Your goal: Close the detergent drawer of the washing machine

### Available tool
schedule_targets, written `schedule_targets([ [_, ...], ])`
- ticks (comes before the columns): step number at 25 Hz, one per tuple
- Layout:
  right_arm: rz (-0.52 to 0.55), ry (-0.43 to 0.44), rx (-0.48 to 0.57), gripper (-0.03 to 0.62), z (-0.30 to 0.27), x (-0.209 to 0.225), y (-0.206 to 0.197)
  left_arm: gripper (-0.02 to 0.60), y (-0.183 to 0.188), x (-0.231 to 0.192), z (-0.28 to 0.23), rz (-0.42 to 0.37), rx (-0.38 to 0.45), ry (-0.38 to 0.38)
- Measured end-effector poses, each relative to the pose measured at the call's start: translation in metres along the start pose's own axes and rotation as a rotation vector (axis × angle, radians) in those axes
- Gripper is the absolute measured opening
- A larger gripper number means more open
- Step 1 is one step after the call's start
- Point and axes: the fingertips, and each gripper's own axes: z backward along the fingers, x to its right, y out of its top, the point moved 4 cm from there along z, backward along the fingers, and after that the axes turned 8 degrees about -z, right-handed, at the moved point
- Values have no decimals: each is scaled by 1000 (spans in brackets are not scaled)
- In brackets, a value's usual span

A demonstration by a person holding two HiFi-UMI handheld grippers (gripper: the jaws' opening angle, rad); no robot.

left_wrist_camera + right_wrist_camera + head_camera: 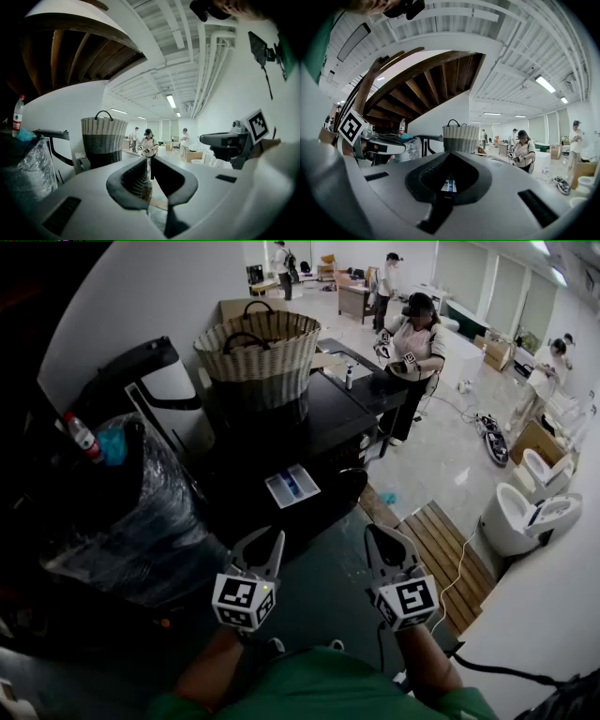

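The black washing machine (323, 423) stands ahead of me with its white detergent drawer (292, 486) pulled out at the front; blue shows inside it. My left gripper (274, 538) hovers just below and in front of the drawer, its jaws a narrow slit apart and holding nothing. My right gripper (373, 532) hangs to the drawer's right, shut and empty. In the right gripper view the drawer (449, 186) shows through the hollow of the shut right gripper (451, 154). The left gripper (149, 161) points past the machine towards the room.
A woven basket (258, 352) sits on top of the machine. A plastic-wrapped dark bulk (122, 512) with a bottle (82, 437) stands at the left. A wooden slat platform (450, 549) lies on the floor at the right, white toilets (525, 517) beyond. A person (412, 352) stands behind the machine.
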Motion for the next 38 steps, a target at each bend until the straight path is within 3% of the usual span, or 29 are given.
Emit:
schedule_targets([
  [3,19,-20,28,22,-24,-14,5,57,2,-37,6,-34,25,25],
  [9,51,-28,8,23,-39,-40,-1,57,-16,-74,24,17,6,55],
  [20,-16,-104,4,23,-61,-52,-7,57,-24,-105,28,14,18,17],
  [25,4,-130,-11,23,-75,-73,-7,57,-29,-129,33,20,29,-11],
  [32,-1,-182,-63,23,-88,-104,-29,57,-54,-162,44,45,10,-45],
  [38,-22,-212,-121,23,-93,-105,-51,57,-73,-170,37,63,-24,-61],
])
